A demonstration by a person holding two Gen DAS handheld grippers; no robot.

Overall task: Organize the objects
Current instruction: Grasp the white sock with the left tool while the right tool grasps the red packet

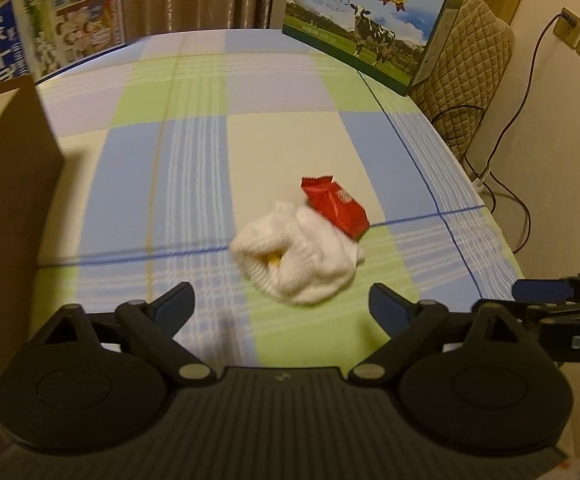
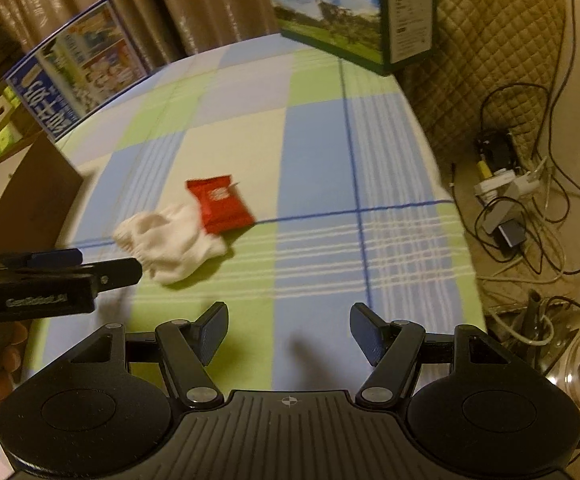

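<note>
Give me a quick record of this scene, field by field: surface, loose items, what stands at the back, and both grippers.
surface: checked cloth
loose items: white sock, crumpled; red packet overlapping its far edge
back: two milk cartons, upright
left gripper: open, empty, just short of the sock
right gripper: open, empty, over bare cloth

A white sock (image 1: 297,256) and a red packet (image 1: 335,206) are seen on a blue, green and cream checked cloth (image 1: 194,128)

packet (image 1: 335,205) overlapping sock (image 1: 295,258), on table (image 1: 194,152)
</note>
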